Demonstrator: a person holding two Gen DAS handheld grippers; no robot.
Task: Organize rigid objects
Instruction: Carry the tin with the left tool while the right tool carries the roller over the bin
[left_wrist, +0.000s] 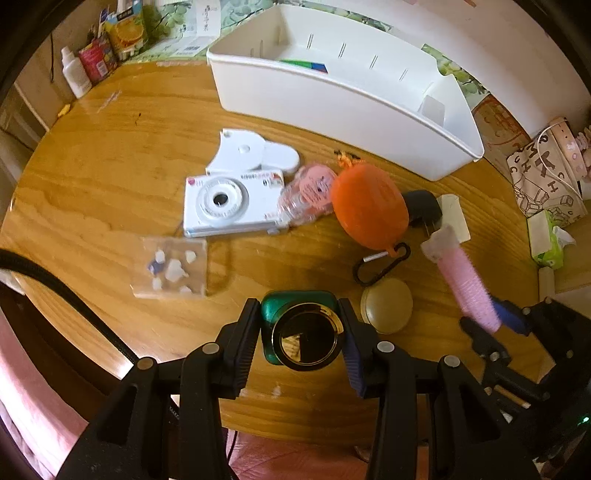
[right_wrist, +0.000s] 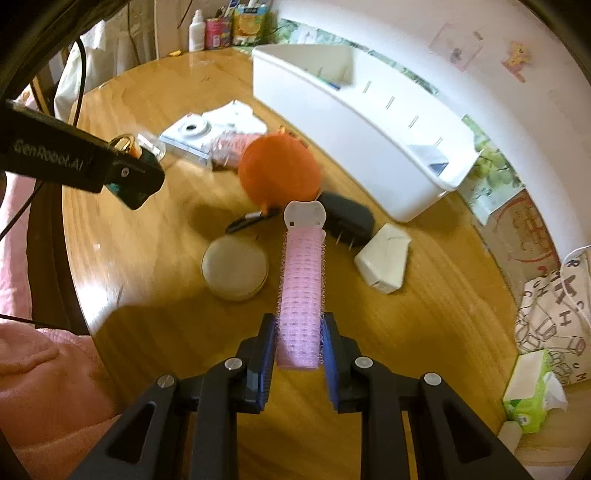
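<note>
Left claw (left_wrist: 301, 334) clenched on a green square bottle with a round gold cap (left_wrist: 304, 332); right claw (right_wrist: 299, 345) clenched on a pink bristly cylindrical hair roller with a white clip end (right_wrist: 301, 295).

Both claws point steeply down over the round wooden counter (left_wrist: 110, 177), each object pinched between blue pads. On the counter lie a white toy camera (left_wrist: 229, 206), a clear plastic bag of small white pieces (left_wrist: 171, 267), an orange round zip pouch with a black carabiner (left_wrist: 369, 206), a black plug adapter (right_wrist: 347, 219), a cream round compact (right_wrist: 234, 273) and a white folded box (right_wrist: 384, 258). The long white plastic organiser bin (left_wrist: 332, 99) stands at the far edge of the counter, well apart from both held objects.
</note>
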